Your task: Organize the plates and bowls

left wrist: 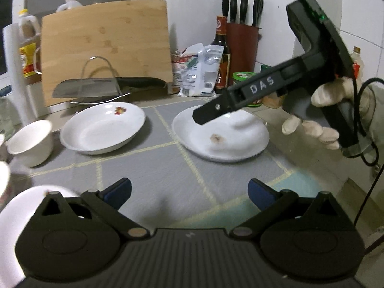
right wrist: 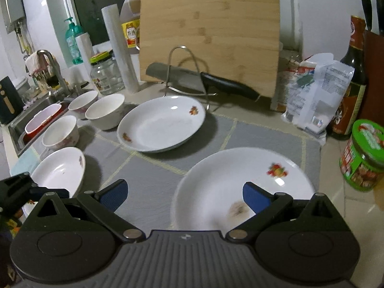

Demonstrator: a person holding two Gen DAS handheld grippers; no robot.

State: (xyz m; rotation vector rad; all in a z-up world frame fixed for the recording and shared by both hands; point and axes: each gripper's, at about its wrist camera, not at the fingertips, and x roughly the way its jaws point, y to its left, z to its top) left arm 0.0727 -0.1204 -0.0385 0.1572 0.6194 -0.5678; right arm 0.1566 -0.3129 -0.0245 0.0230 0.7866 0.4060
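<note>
Two white floral plates lie on the grey mat (right wrist: 148,187): a far plate (right wrist: 162,123) (left wrist: 103,127) and a near plate (right wrist: 242,187) (left wrist: 220,136) with a brown smear. A third plate (right wrist: 58,170) (left wrist: 14,216) sits at the mat's left. Three white bowls (right wrist: 60,132) (right wrist: 105,110) (right wrist: 83,100) stand left of the far plate; one bowl (left wrist: 31,141) shows in the left wrist view. My right gripper (right wrist: 184,193) is open, its right finger over the near plate's rim. My left gripper (left wrist: 189,192) is open and empty above the mat.
A bamboo cutting board (right wrist: 208,36) and a cleaver (right wrist: 192,79) on a wire rack stand behind the plates. Bottles, bags and a green-lidded jar (right wrist: 364,153) crowd the right. A sink (right wrist: 36,110) lies at far left. A knife block (left wrist: 242,43) stands in the back corner.
</note>
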